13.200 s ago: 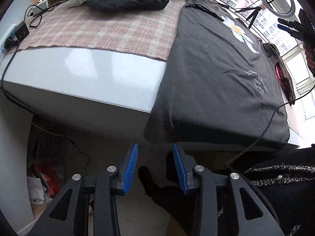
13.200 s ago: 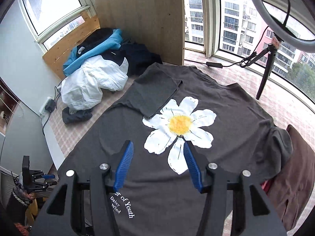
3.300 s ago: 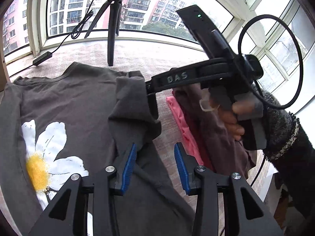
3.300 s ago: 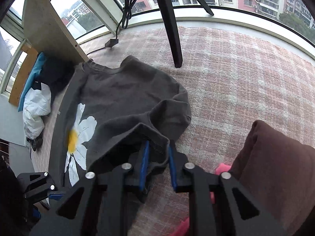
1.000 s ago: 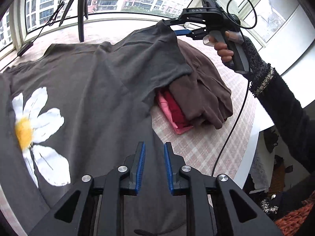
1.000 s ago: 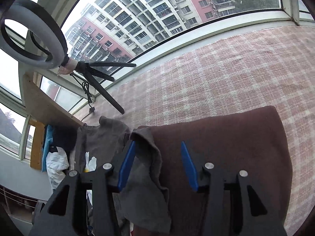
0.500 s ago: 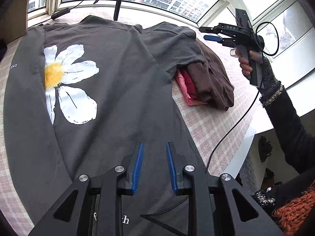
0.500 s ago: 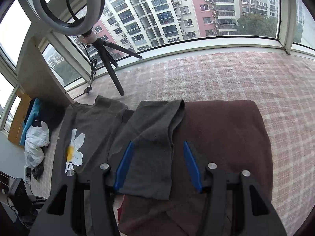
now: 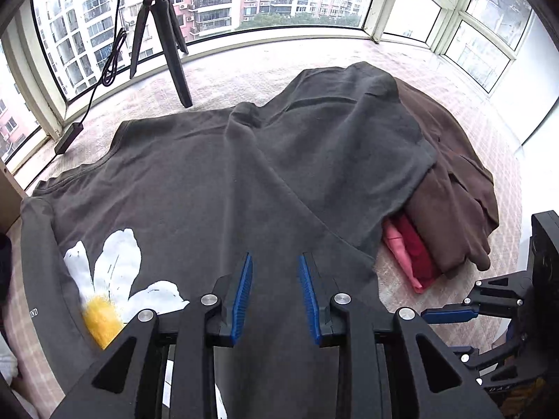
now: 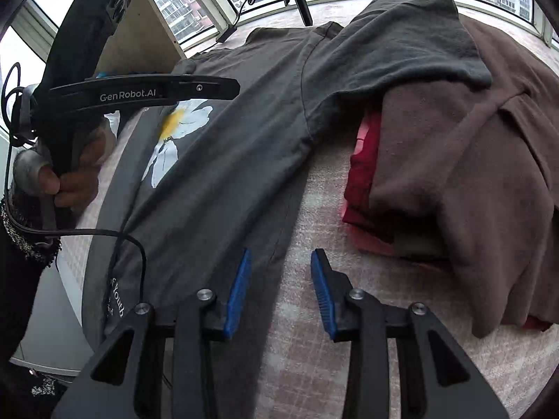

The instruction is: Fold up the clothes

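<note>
Dark grey cotton T-shirt with a white-and-yellow daisy print (image 9: 216,188) lay face up on the pink-and-white checked cloth of the table (image 10: 325,209). Its long axis ran from the collar, nearest the curved window, back to the hem with white lettering at the near table edge. One short sleeve (image 10: 401,59) was spread sideways and draped over a folded brown garment (image 10: 471,174), which sat on top of folded red and pink clothes (image 10: 367,160) just beside the shirt's side seam. This stack stood against the sleeve side of the shirt.

Left tool (image 9: 274,291) hung above the shirt's body, near the daisy print (image 9: 115,279); its blue-padded jaws stood narrow and were opening, with no cloth pinched between them. Right tool (image 10: 281,286) hung over the shirt's side edge and the bare checked cloth; its jaws were apart and closing, gripping nothing. In the right wrist view, a hand (image 10: 70,171) in a dark knitted sleeve held the left tool's handle, with a black cable trailing across the shirt.

A black tripod (image 9: 164,31) stood beyond the collar, near the window.
</note>
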Demonstrator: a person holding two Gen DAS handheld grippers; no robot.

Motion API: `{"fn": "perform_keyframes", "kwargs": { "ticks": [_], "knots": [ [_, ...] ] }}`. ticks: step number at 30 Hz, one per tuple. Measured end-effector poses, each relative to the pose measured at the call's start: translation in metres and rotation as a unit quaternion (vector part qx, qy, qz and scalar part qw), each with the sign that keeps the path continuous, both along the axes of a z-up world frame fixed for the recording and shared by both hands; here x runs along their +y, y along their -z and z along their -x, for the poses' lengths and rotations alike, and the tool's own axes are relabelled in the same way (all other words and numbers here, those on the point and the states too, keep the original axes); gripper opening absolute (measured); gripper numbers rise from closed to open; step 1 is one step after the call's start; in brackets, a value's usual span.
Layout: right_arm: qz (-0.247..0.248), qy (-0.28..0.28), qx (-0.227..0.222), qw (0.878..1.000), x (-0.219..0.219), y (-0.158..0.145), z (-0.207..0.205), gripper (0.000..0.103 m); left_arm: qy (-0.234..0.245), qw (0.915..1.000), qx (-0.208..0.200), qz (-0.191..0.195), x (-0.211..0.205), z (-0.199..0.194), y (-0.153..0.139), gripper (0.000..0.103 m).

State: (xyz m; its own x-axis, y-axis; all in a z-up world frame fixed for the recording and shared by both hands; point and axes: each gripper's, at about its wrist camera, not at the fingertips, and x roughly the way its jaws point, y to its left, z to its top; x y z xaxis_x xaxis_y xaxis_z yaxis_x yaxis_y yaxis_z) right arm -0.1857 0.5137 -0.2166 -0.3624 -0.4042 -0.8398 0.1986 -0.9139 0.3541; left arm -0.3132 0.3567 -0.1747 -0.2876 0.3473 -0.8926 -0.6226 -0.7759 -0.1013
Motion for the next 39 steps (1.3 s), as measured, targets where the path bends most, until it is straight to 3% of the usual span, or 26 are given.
{"fn": "perform_keyframes", "kwargs": {
  "ticks": [7,8,9,13,17,19,22,23,25,28,29,30,31,33,36,39],
  "knots": [
    [-0.025,-0.037,-0.001,0.999,-0.011,0.004,0.026,0.032,-0.032,0.9991,-0.018,0.019,-0.045,0.008,0.018,0.029],
    [-0.035,-0.045,0.001,0.998,-0.014,0.005,0.027,0.025,-0.033,0.9990,-0.021,0.021,-0.048,0.009,0.021,0.029],
    [-0.048,-0.052,0.002,0.997,-0.018,0.006,0.029,0.006,-0.035,0.9989,-0.022,0.024,-0.051,0.010,0.024,0.029],
    [-0.061,-0.069,-0.016,0.996,-0.011,0.000,0.024,0.003,-0.038,0.9985,-0.021,0.032,-0.054,0.011,0.033,0.029],
    [-0.034,-0.014,-0.027,0.999,0.022,-0.007,0.015,0.001,-0.037,0.9987,-0.024,0.024,-0.054,0.009,0.034,0.029],
    [-0.022,-0.008,-0.051,0.998,0.026,-0.002,0.018,0.002,-0.035,0.9989,-0.026,0.016,-0.053,0.007,0.033,0.029],
    [0.026,0.010,-0.040,0.999,0.031,-0.012,0.021,0.005,-0.024,0.9993,-0.028,0.010,-0.046,0.001,0.029,0.029],
    [0.036,0.001,-0.041,0.999,0.028,-0.014,0.024,0.010,-0.020,0.9993,-0.031,0.004,-0.044,-0.002,0.027,0.029],
    [0.044,-0.003,-0.036,0.998,0.020,-0.017,0.034,0.040,-0.006,0.9992,-0.034,-0.017,-0.039,-0.014,0.021,0.029],
    [0.040,0.007,-0.018,0.999,0.005,-0.013,0.052,0.044,0.022,0.9989,-0.030,-0.030,-0.026,-0.037,0.015,0.030],
    [0.025,0.004,-0.015,1.000,0.001,-0.011,0.056,0.040,0.032,0.9985,-0.030,-0.032,-0.022,-0.042,0.013,0.030],
    [0.001,-0.006,-0.013,1.000,-0.002,-0.010,0.057,0.009,0.038,0.9984,-0.025,-0.032,-0.019,-0.047,0.012,0.031],
    [-0.023,-0.011,-0.014,1.000,-0.004,-0.008,0.058,0.001,0.044,0.9983,-0.020,-0.032,-0.016,-0.053,0.011,0.031],
    [-0.027,-0.004,-0.022,0.999,0.008,-0.006,0.051,0.001,0.045,0.9985,-0.012,-0.031,-0.017,-0.059,0.008,0.031],
    [-0.019,0.007,-0.026,0.999,0.021,-0.007,0.047,0.001,0.008,0.9991,-0.017,-0.039,-0.043,-0.055,0.005,0.033],
    [-0.017,-0.003,-0.062,0.998,0.021,-0.006,0.053,0.001,-0.026,0.9985,-0.026,-0.040,-0.075,-0.048,0.008,0.035]
  ]
}}
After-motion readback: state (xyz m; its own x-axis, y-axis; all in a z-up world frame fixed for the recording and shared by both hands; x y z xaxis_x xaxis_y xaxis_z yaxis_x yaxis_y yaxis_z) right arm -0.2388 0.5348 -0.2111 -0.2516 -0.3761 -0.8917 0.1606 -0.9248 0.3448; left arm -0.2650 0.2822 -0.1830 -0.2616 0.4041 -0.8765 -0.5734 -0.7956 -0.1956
